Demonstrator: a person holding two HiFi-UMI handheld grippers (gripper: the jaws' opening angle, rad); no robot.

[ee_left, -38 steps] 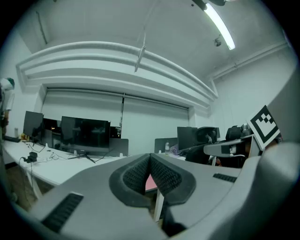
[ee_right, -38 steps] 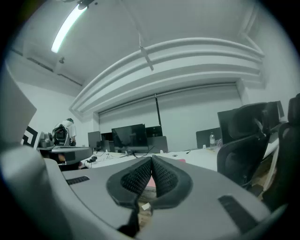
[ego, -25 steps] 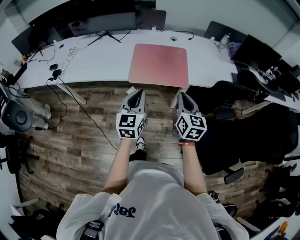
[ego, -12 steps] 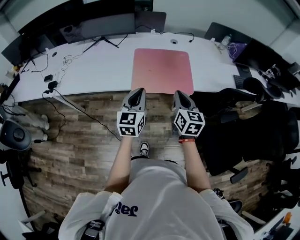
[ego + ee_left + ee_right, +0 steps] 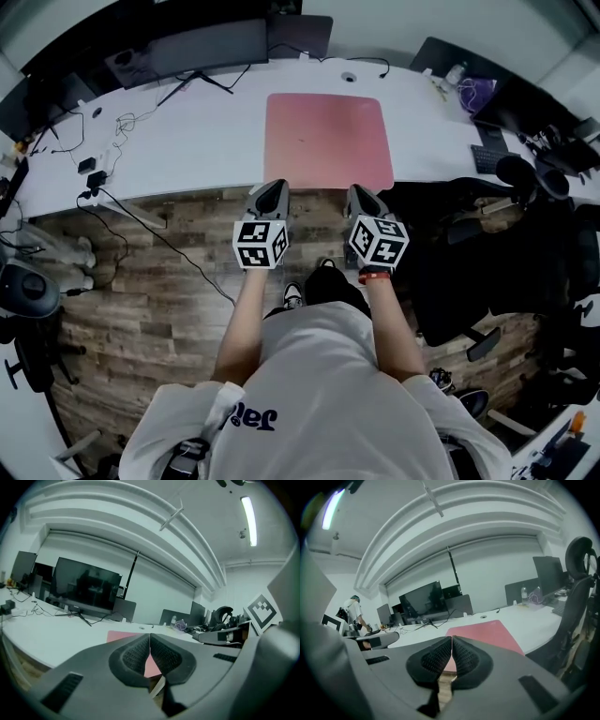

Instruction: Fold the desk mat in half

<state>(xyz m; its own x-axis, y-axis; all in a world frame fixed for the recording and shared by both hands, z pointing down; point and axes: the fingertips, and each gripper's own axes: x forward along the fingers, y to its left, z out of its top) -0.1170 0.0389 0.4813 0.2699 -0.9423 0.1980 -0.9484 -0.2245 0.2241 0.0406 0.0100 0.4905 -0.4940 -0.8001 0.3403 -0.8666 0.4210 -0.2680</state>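
Observation:
A pink desk mat (image 5: 328, 141) lies flat and unfolded on the white desk (image 5: 187, 141), its near edge at the desk's front edge. My left gripper (image 5: 275, 187) hangs just short of the mat's near left corner, over the floor. Its jaws are shut with nothing between them. My right gripper (image 5: 359, 192) hangs just short of the near right corner, also shut and empty. In the left gripper view the mat (image 5: 119, 636) shows beyond the closed tips (image 5: 150, 635). In the right gripper view the mat (image 5: 487, 632) lies ahead of the closed tips (image 5: 452, 638).
A monitor (image 5: 202, 45) and cables (image 5: 112, 127) stand at the desk's back left. A black office chair (image 5: 469, 244) sits to the right of my right arm. More screens and clutter (image 5: 534, 131) fill the right side. Wooden floor (image 5: 159, 281) lies under the grippers.
The person has stepped closer to the desk, so both shut grippers now sit nearer the mat's front edge. The jaws have stayed shut.

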